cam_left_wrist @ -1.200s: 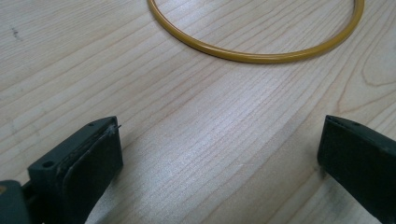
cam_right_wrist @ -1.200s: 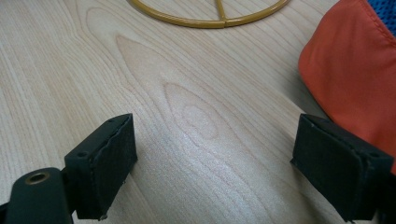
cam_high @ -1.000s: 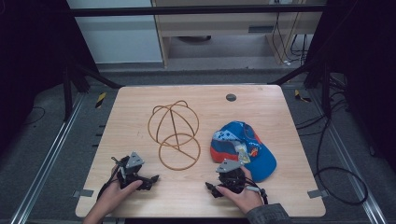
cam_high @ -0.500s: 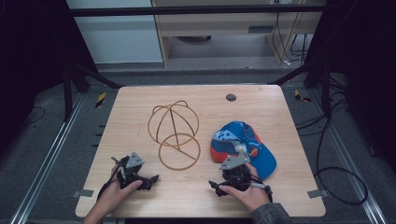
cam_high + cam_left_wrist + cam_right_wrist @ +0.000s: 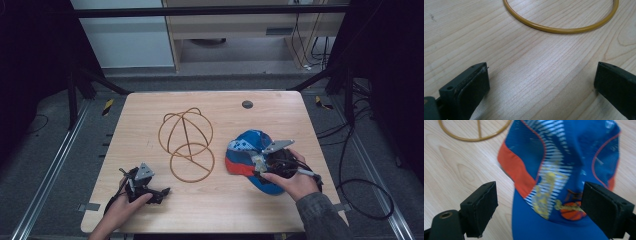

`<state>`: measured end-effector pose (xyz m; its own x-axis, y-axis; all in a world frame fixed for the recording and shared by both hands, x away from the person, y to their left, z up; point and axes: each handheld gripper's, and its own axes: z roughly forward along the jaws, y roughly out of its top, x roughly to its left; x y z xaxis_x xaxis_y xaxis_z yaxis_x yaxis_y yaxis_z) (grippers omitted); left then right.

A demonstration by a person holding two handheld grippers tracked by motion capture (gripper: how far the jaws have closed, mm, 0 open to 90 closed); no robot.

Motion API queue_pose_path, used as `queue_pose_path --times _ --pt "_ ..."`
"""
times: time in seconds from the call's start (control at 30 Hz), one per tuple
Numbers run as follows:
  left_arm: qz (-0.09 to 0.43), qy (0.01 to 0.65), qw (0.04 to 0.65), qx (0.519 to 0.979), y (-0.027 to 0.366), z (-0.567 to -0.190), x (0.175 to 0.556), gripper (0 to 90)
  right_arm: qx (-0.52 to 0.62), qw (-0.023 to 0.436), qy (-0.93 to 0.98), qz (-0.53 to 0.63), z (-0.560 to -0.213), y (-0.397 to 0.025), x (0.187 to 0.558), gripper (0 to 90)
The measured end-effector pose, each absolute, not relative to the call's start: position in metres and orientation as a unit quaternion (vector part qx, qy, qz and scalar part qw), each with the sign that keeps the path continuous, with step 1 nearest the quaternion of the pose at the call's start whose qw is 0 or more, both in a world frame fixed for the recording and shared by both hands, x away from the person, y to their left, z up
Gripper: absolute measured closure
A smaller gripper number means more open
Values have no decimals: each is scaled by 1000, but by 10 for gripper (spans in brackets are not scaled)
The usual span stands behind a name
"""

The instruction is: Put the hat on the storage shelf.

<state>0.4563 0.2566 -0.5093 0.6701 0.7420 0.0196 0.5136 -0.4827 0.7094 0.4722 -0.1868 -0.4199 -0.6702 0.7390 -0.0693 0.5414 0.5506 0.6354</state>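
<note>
jaws wide, both | right gripper [image 5: 260,167] over cap [image 5: 564,170] | left gripper [image 5: 159,192] low on table [image 5: 150,110]

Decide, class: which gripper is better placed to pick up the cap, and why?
The right gripper. It hangs over the blue and orange cap, jaws open with the brim between them. The left gripper sits open on bare table near the wire frame, away from the cap.

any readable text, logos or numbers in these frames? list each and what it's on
None readable.
Cap: a yellow, orange and white printed graphic on the front, too blurred to tell any lettering.
Wire hat frame, table, both grippers: no markings visible.
</note>
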Motion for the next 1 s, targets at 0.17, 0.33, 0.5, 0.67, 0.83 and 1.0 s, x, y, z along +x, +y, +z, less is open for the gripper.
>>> queue_pose_path --times 0.17,0.33,0.5,0.67,0.83,1.0 --pt "164 371 348 845 257 -509 456 0 376 156 871 274 -414 -198 483 151" --pt "164 371 348 845 257 -509 456 0 384 145 875 258 -405 -206 495 159" --pt "164 370 348 846 257 -509 456 0 389 132 875 258 -390 -211 508 161" --pt "162 368 348 847 257 -509 457 0 384 111 879 260 -386 -207 525 219" --pt "163 368 348 847 257 -509 457 0 393 102 880 248 -400 -198 535 261" --pt "163 369 348 847 257 -509 457 0 405 84 877 246 -412 -194 537 324"
